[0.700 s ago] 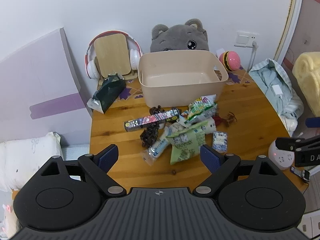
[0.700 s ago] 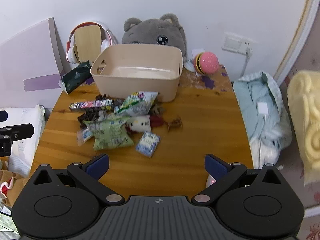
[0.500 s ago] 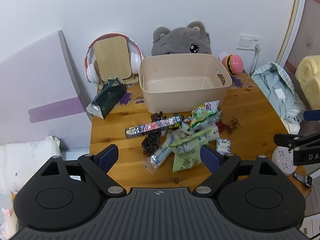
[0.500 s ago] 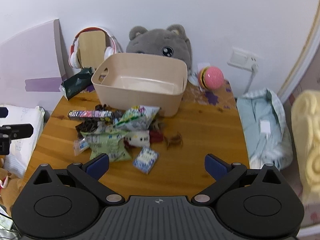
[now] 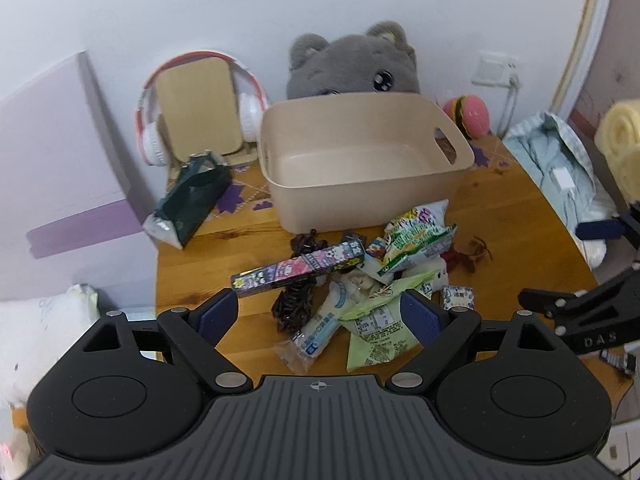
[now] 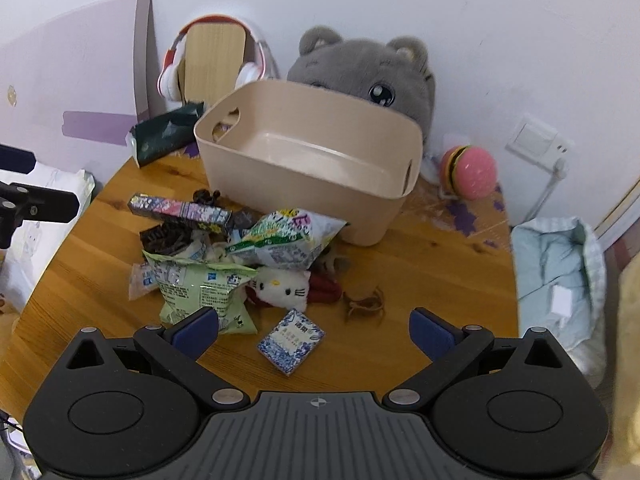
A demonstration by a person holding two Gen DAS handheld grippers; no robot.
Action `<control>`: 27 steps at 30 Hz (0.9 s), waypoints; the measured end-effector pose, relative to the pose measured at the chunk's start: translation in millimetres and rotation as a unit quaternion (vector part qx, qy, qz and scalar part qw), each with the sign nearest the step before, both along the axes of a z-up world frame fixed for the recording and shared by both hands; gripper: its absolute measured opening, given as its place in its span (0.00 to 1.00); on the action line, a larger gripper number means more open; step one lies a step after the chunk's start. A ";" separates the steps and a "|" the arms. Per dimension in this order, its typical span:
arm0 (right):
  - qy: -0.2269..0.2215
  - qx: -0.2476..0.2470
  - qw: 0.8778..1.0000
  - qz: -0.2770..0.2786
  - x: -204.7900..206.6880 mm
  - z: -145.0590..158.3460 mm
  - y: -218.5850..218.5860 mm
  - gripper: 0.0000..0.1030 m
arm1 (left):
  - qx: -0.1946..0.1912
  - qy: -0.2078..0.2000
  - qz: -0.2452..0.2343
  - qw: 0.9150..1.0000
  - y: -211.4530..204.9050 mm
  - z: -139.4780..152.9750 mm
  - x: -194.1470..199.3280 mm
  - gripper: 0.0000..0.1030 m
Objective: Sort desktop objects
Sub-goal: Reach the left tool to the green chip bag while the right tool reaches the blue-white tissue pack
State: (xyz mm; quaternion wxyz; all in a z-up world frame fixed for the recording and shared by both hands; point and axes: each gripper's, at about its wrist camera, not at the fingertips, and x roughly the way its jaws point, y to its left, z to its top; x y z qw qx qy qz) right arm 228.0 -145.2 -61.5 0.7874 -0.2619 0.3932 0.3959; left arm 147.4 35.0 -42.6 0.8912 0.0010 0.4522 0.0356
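Both the left gripper [image 5: 318, 314] and right gripper [image 6: 314, 330] are hovering spread wide, grasping nothing. The snack pile [image 6: 236, 252] is lying mid-tabletop before the empty beige bin [image 6: 308, 156]. The green bag [image 6: 200, 288] is likely proving light, crinkly and slippery; pinching its sealed edge appears soundest.

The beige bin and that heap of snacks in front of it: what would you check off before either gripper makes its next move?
1. Beige bin has room: ok, nothing visible inside.
2. Left gripper open and holding nothing: ok.
3. Right gripper open and holding nothing: ok.
4. An easy first pick: ok, the small blue patterned box lies apart from the pile, nearest the right gripper.
5. Green snack bag free to lift: not ok, other packets overlap its top.
6. Everything under the pile accounted for: cannot tell, items hide each other.
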 end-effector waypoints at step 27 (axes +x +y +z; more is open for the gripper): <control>0.161 -0.014 0.984 -0.077 65.8 -138.7 30.8 0.83 | -0.101 0.064 0.061 0.991 -33.2 -110.4 58.7 0.88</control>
